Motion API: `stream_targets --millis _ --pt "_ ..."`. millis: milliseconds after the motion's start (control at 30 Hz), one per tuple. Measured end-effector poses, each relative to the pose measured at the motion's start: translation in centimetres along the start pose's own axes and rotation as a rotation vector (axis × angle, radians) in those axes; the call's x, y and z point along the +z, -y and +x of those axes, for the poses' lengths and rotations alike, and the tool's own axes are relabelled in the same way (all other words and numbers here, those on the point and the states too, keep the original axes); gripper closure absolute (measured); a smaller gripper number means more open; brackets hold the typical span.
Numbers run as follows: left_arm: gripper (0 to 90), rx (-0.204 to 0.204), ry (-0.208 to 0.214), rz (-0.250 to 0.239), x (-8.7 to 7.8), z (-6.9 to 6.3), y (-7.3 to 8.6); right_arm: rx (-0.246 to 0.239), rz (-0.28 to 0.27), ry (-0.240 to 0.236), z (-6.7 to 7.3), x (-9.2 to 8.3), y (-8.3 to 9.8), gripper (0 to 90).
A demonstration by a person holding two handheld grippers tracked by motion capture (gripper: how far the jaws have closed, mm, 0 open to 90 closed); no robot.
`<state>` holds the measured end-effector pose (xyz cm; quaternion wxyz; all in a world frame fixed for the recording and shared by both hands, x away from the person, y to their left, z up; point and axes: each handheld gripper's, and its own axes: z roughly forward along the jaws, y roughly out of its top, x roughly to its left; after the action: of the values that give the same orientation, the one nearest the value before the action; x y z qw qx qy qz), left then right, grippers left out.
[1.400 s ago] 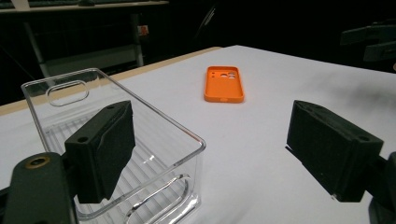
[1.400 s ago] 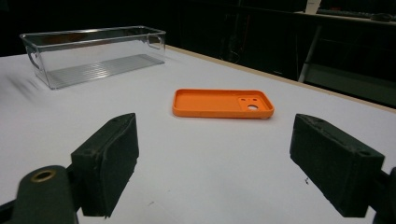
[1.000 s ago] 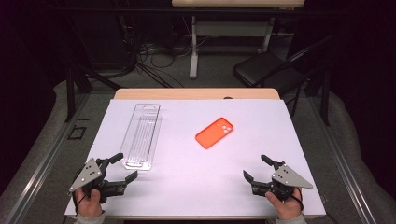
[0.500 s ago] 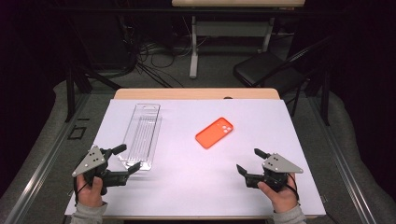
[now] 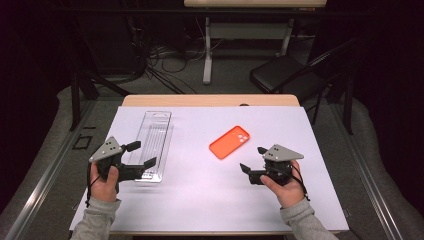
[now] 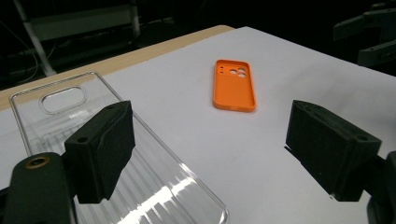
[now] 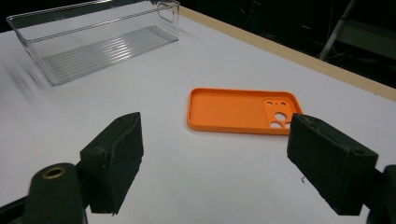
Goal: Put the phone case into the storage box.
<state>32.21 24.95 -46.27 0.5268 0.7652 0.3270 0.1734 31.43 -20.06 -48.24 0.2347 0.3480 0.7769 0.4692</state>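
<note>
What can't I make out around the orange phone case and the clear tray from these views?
- Orange phone case: right gripper view, its camera-hole corner sits behind the jaw.
- Clear tray: left gripper view, near end cut off by the bottom edge, part behind the jaw.
- Clear tray: high view, near end behind the left gripper.

White-covered table [image 5: 200,195] brightly, evenly lit from above; room behind near black. Soft faint shadows under objects. Glare streaks on clear ribbed plastic tray [image 6: 154,186]. Near black jaws soft, out of focus in gripper views; slight blur at tray's edge.
</note>
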Motion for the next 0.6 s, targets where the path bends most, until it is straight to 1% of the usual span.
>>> stream_targets --millis 67,100,133,267,333,367,400,467,500,533,600 --pt "15.6 0.0 -0.003 0.006 0.3 0.2 -0.5 0.015 0.01 -0.009 -0.4 0.3 -0.6 18.0" --pt "15.6 0.002 -0.005 0.011 0.5 0.3 -0.8 0.015 0.01 -0.009 -0.4 0.3 -0.6 18.0" --pt "15.7 -0.004 -0.005 0.02 0.7 0.4 -1.1 0.029 0.023 -0.008 -0.7 0.7 -1.2 17.9" --pt "15.7 -0.027 -0.005 0.058 1.7 0.7 -2.0 0.047 0.059 -0.002 -1.3 1.5 -2.3 18.2" --pt "15.7 -0.039 -0.004 0.081 2.4 0.8 -2.5 0.05 0.073 -0.001 -1.5 1.9 -2.7 18.3" --pt "15.7 -0.039 -0.004 0.081 2.4 0.8 -2.5 0.05 0.085 0.0 -1.6 2.1 -2.9 18.6" --pt "15.7 -0.043 -0.005 0.096 2.9 0.9 -2.8 0.051 0.101 -0.002 -1.7 2.4 -3.1 18.8" --pt "15.7 -0.049 -0.009 0.1 3.1 1.0 -3.0 0.055 0.124 -0.007 -1.7 2.8 -3.4 19.2" --pt "15.7 -0.053 -0.011 0.105 3.4 1.0 -3.2 0.055 0.124 -0.007 -1.7 2.8 -3.4 19.2" --pt "15.7 -0.056 -0.013 0.111 3.6 1.1 -3.4 0.056 0.144 -0.005 -1.8 3.3 -3.8 19.6" --pt "15.7 -0.058 -0.018 0.123 4.0 1.2 -3.7 0.06 0.166 -0.004 -2.0 3.8 -4.1 19.9"
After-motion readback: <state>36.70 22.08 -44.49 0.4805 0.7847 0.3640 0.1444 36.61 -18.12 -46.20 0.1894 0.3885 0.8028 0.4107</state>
